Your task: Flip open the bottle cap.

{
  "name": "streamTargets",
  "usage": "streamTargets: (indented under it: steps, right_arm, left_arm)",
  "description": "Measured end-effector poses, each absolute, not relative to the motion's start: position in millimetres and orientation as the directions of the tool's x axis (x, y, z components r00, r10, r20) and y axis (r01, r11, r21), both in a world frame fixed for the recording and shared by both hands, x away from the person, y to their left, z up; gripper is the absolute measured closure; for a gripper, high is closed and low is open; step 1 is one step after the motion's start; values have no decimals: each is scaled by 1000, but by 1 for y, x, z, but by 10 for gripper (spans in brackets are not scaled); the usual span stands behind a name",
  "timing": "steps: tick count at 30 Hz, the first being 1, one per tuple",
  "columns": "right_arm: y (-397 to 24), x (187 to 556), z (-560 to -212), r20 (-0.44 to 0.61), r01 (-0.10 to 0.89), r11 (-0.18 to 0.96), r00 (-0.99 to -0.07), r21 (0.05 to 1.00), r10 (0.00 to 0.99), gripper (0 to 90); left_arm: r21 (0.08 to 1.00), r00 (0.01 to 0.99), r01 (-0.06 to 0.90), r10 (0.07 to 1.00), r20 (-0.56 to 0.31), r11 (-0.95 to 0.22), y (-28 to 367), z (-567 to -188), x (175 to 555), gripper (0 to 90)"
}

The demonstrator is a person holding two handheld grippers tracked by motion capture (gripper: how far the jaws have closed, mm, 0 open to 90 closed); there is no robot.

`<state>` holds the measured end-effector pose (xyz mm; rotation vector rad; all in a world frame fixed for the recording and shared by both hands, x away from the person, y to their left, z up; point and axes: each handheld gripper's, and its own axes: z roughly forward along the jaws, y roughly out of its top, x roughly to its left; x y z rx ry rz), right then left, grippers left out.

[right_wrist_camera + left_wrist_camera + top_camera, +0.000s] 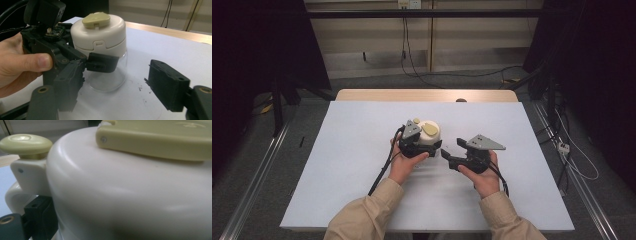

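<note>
White table (352, 165), left gripper (424, 145) clamping jar (430, 134)

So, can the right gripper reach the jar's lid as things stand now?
Probably yes. The right gripper is open beside the jar, apart from it, with bare table between. The left gripper is shut on the jar just under the lid, so the lid's top and near side stay free.
</note>
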<state>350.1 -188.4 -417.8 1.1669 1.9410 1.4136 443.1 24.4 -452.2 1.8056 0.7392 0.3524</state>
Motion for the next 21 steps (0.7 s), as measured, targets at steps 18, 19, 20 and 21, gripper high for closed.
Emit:
streamTargets:
  steps: [18,19,20,21]
  right_arm:
    - [-185,359,-407,121,381,123,-556,916,822,775]
    - [-184,360,-407,123,383,122,-556,916,822,802]
    - [-183,361,-406,129,384,120,-561,915,818,827]
    - [-182,361,-405,134,389,118,-563,914,815,843]
  left_arm:
    - [928,759,314,640,-117,-202,24,-452,443,54]
    - [928,759,313,641,-117,-201,24,-453,443,54]
    - [928,759,312,641,-114,-204,24,-453,443,54]
    - [929,761,308,640,-111,-206,24,-453,443,53]
